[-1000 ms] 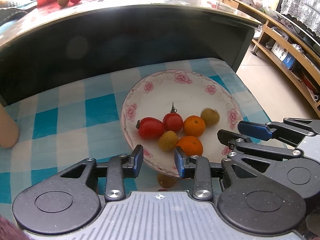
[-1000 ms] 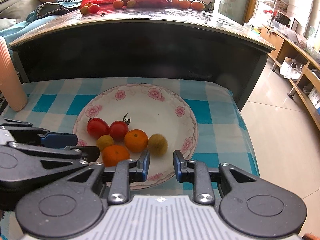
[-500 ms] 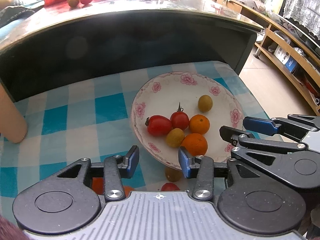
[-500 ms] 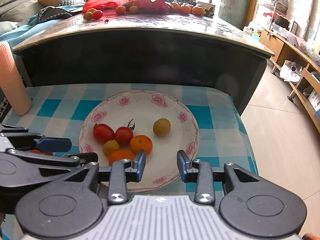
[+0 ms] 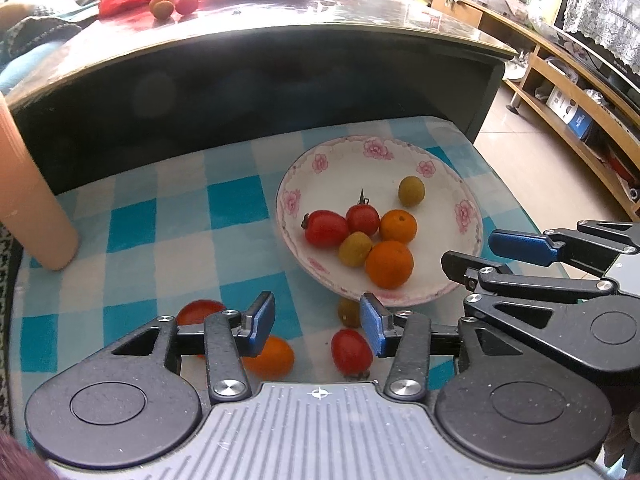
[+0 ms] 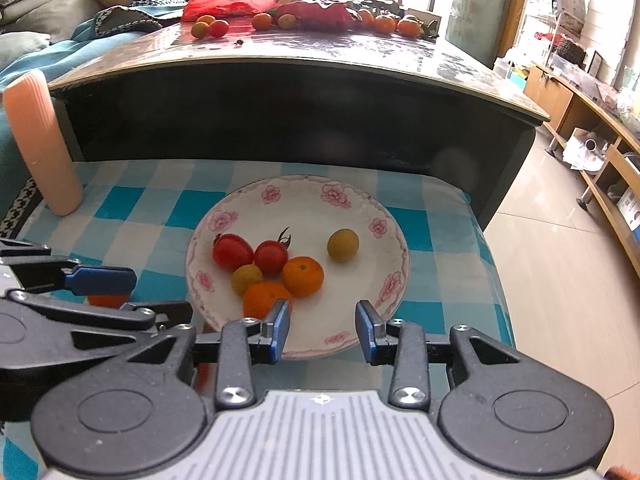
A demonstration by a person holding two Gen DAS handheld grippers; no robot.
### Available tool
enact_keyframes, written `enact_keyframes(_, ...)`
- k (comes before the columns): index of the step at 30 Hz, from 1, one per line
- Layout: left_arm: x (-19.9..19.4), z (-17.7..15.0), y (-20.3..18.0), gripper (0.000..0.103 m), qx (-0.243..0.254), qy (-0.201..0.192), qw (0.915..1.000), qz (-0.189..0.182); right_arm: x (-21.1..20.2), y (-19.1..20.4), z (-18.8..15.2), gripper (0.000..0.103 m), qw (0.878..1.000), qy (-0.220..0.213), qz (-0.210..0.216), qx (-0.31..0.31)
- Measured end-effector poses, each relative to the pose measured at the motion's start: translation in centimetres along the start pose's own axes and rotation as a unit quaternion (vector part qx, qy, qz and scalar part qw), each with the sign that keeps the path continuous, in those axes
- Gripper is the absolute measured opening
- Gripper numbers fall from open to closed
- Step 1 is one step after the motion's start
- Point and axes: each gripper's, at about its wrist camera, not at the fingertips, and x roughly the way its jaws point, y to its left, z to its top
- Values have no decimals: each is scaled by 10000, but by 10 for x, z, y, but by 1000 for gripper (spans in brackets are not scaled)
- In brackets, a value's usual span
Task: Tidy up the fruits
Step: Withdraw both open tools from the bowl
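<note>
Beside the white floral-rimmed plate (image 5: 460,286), a small red tomato (image 5: 351,350) lies on the checked cloth; soft, probably slippery, best pinched across its middle. Left gripper (image 5: 318,322) and right gripper (image 6: 322,330), jaws just widening, hold nothing.

Daylight floods in from behind the dark table (image 6: 304,120), whose glossy top (image 5: 360,8) glares white and washes out. Its front face lies in shadow. Fisheye distortion bends its edges; corners vignette black.
</note>
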Motion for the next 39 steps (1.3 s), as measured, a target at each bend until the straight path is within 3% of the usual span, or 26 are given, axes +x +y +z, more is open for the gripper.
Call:
enact_keyframes(21, -33, -51, 9, 57, 148, 281, 9994, 110, -32, 34, -43, 49, 9987, 275, 219, -367)
enact_keyframes(39, -39, -77, 27, 56, 301, 478, 9982, 188, -31, 64, -61, 49, 9957, 464, 432, -676)
